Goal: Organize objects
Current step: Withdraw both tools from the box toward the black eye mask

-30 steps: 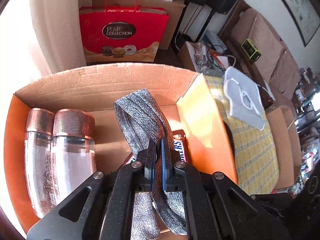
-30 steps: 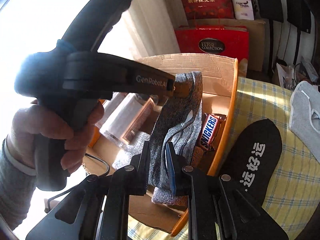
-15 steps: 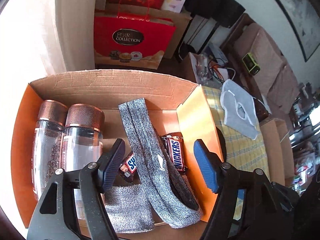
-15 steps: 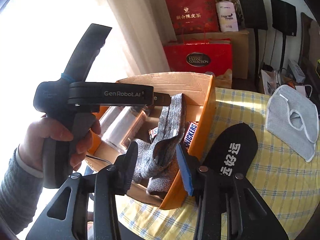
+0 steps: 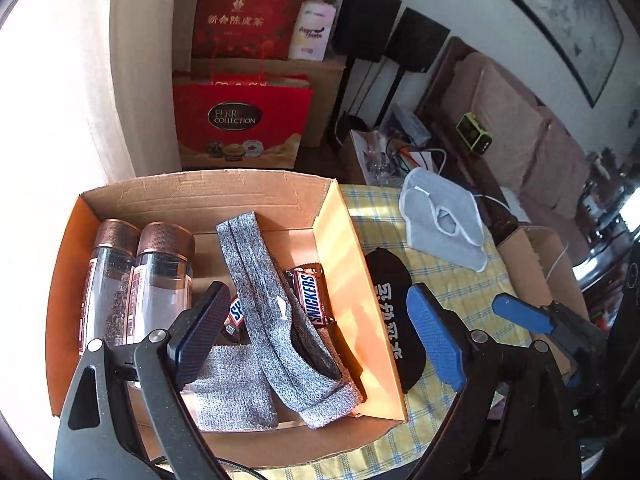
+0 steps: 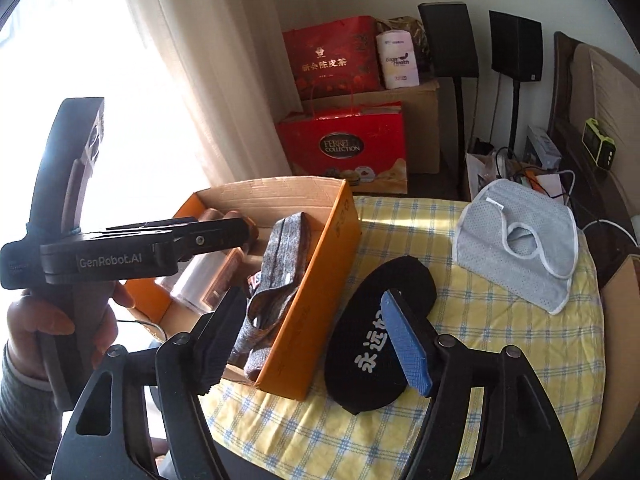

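Observation:
An open cardboard box (image 5: 344,240) (image 6: 320,292) holds two clear bottles with copper caps (image 5: 152,280), grey knit socks (image 5: 276,320) (image 6: 276,280) and Snickers bars (image 5: 312,296). A black insole with white characters (image 5: 392,312) (image 6: 380,332) lies on the yellow checked cloth right of the box. A grey face mask (image 5: 440,220) (image 6: 520,240) lies further back. My left gripper (image 5: 316,336) is open and empty above the box. My right gripper (image 6: 316,344) is open and empty, above the box's right wall and the insole.
The table with the yellow checked cloth (image 6: 480,340) ends at the right beside a brown carton (image 5: 540,264). Red gift bags (image 5: 240,120) and black speakers (image 6: 448,40) stand behind. The left hand-held gripper body (image 6: 120,256) hangs over the box's left side.
Both grippers opened and let go of the grey socks, which now lie in the box. Both have pulled back and upward from the box.

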Demonstrator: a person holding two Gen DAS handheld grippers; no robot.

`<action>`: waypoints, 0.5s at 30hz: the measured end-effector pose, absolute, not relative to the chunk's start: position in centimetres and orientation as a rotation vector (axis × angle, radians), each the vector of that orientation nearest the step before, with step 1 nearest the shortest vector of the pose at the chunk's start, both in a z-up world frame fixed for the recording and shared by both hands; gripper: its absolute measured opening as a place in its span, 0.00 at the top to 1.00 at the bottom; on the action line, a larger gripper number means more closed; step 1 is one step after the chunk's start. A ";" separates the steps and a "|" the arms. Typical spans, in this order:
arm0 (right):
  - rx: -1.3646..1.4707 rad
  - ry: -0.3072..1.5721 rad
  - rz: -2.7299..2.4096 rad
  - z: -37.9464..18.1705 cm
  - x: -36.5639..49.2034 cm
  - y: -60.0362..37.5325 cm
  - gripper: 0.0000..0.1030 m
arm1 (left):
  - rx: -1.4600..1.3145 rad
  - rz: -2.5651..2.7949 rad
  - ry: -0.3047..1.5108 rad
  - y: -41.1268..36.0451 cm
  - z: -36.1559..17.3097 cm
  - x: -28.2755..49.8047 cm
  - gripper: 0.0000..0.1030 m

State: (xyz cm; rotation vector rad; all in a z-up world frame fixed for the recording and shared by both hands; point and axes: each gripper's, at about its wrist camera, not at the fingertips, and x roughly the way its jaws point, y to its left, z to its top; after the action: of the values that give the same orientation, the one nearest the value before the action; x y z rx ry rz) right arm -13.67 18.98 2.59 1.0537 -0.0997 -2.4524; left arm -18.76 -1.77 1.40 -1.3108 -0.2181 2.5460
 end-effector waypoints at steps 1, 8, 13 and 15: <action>1.050 -0.101 -2.470 2.8 -13.6 19.4 0.27 | -1.298 2.543 -0.228 -1.8 1.6 -18.4 0.13; 1.043 -0.125 -2.547 3.6 -13.1 22.0 0.07 | -1.220 2.554 -0.209 -0.8 2.5 -16.3 0.03; 1.040 -0.131 -2.579 3.7 -12.7 23.2 0.01 | -1.193 2.547 -0.183 0.3 2.7 -14.8 0.00; 1.042 -0.139 -2.587 3.6 -12.6 23.7 0.01 | -1.190 2.546 -0.169 0.8 2.6 -14.3 0.00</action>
State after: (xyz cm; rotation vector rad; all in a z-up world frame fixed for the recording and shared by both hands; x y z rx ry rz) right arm -12.57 23.71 3.64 1.0417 -0.1388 -2.5867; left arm -14.33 0.82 2.57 -1.1903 -0.1694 2.5461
